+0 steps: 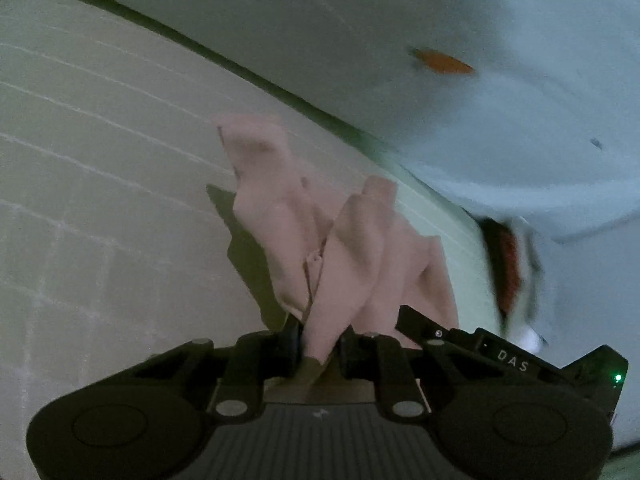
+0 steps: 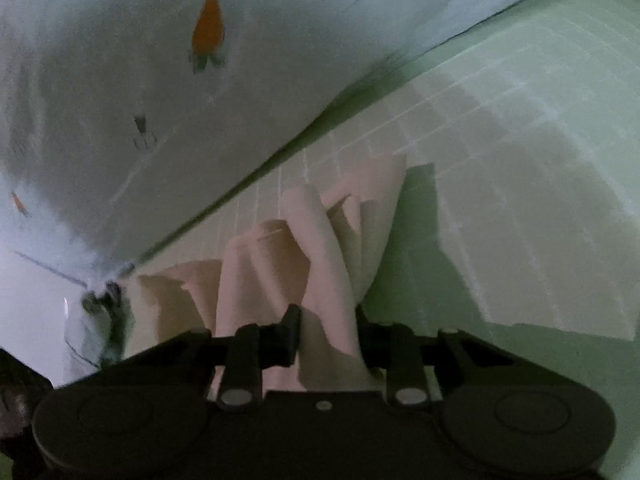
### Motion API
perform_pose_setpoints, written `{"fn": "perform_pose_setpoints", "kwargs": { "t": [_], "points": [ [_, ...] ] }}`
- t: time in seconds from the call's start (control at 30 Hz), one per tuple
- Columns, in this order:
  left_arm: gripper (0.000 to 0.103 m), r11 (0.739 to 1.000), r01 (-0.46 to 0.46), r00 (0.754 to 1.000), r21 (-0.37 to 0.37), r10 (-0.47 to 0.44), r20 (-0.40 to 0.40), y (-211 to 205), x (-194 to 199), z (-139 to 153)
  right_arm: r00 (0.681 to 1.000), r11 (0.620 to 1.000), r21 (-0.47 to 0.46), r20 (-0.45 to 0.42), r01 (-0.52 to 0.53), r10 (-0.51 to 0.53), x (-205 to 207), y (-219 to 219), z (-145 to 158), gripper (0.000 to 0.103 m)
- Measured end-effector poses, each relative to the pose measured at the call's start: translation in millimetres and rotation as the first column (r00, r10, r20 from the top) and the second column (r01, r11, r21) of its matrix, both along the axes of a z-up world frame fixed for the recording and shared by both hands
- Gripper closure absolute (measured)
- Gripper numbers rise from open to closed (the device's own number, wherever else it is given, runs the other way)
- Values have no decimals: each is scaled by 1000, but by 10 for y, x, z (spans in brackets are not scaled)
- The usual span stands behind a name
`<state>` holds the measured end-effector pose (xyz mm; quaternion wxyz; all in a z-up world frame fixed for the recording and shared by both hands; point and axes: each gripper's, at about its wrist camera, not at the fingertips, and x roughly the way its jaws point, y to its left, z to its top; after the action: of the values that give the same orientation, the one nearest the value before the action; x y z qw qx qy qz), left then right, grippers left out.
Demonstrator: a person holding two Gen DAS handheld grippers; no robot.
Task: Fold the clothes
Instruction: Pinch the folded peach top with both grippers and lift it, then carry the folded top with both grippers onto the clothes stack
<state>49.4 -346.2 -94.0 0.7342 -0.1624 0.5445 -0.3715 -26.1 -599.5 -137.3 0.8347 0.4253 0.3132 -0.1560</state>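
A pale pink garment (image 1: 340, 240) hangs in bunched folds in front of my left gripper (image 1: 320, 344), which is shut on its edge. In the right wrist view the same pink garment (image 2: 316, 256) hangs from my right gripper (image 2: 328, 336), which is shut on another part of its edge. Both grippers hold the cloth lifted above the green gridded mat (image 1: 100, 160), where it casts a dark shadow. The other gripper (image 1: 512, 356) shows at the right of the left wrist view.
The green cutting mat (image 2: 520, 160) with white grid lines covers the table. A white sheet printed with orange carrots (image 1: 440, 62) lies beyond the mat's edge; it also shows in the right wrist view (image 2: 208, 28).
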Motion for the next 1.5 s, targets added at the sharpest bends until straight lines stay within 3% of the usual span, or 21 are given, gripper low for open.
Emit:
{"fn": "perform_pose_setpoints", "kwargs": {
  "t": [0.23,0.47,0.57,0.7,0.8,0.9,0.97,1.2,1.4,1.5],
  "points": [
    [84,980,192,978,-53,-187,92,-144,-580,440,980,980,-57,78,189,-185,-1035,285,454,77],
    [84,927,360,930,-101,-349,115,-432,-1093,630,927,921,-114,106,372,-361,-1934,588,820,77],
    [84,907,403,912,-120,-388,131,-594,-1300,701,901,895,-117,113,430,-418,-2229,567,885,77],
    [84,902,413,903,-125,-389,181,-921,-1521,797,874,872,-106,150,478,-462,-2579,394,913,77],
    [84,902,418,889,-111,-380,257,-1329,-1729,841,884,880,-130,179,457,-433,-2707,86,896,77],
    [85,918,383,906,-105,-351,238,-1781,-1938,866,892,890,-142,203,434,-403,-2938,-407,876,77],
    [84,915,384,904,-126,-344,255,-2153,-2036,891,897,893,-151,206,425,-392,-3064,-751,879,77],
    [85,906,373,906,-200,-309,291,-3558,-2150,1192,909,867,-295,239,403,-341,-3486,-2061,1285,77],
    [84,881,383,886,-278,-265,382,-4724,-2072,1517,923,748,-541,236,384,-304,-3397,-2982,1862,77],
    [83,883,374,874,-282,-234,426,-5300,-1826,1589,927,681,-629,241,375,-288,-3252,-3474,2039,77]
  ]
}}
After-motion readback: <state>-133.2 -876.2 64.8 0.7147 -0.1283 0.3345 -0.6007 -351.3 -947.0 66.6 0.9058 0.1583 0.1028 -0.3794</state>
